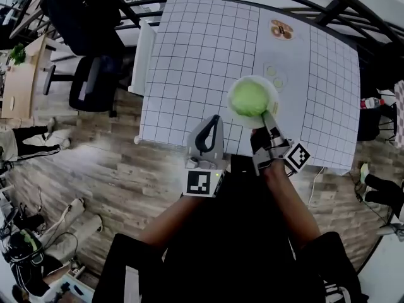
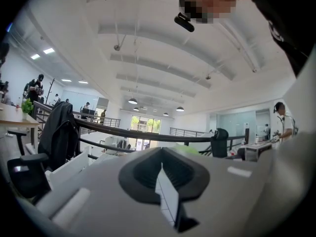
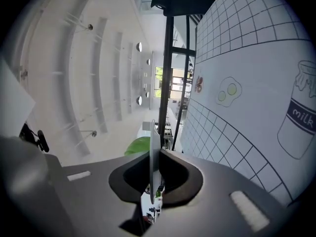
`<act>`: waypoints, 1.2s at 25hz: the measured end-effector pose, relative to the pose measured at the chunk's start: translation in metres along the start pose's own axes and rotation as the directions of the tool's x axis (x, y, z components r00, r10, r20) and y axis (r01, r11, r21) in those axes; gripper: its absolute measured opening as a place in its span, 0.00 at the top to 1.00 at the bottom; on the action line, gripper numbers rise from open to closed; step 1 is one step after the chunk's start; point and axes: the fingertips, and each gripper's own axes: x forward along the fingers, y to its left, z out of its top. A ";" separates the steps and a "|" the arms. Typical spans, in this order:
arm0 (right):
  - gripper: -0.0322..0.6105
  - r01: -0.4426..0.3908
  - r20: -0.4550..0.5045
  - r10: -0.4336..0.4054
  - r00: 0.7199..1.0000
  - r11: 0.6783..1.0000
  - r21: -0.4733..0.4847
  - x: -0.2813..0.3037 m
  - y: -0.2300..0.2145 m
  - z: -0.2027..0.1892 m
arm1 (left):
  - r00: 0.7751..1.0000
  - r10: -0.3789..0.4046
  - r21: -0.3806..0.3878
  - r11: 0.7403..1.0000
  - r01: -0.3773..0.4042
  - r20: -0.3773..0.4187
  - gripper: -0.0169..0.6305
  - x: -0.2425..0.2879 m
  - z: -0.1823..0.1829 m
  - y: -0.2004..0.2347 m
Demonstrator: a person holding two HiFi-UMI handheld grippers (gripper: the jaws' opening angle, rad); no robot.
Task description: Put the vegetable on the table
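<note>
The round green leafy vegetable [image 1: 249, 98] sits on a flat white plate [image 1: 274, 91]. The plate is over the big white bench with black grid lines [image 1: 202, 62], close to the person's side of it.

The right tongs [image 1: 268, 115] pinch the near rim of the plate. In their own view the thin white edge is squeezed between the two pads, with the green ball just behind it. The left tongs [image 1: 213, 120] are closed up tight with nothing in them. They hang just beside the plate, over the near edge of the bench.

I cannot tell if the plate's bottom touches the bench or hangs just above it. I think the job is nearly done, as the vegetable is at the bench. What is left is to set the plate down flat, let go of the rim and pull the tongs away.
</note>
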 end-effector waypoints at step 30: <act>0.91 -0.020 0.006 0.020 1.000 0.999 0.032 0.061 -0.110 0.155 | 0.991 -0.046 0.007 0.999 0.048 -0.123 0.96 0.179 -0.064 -0.088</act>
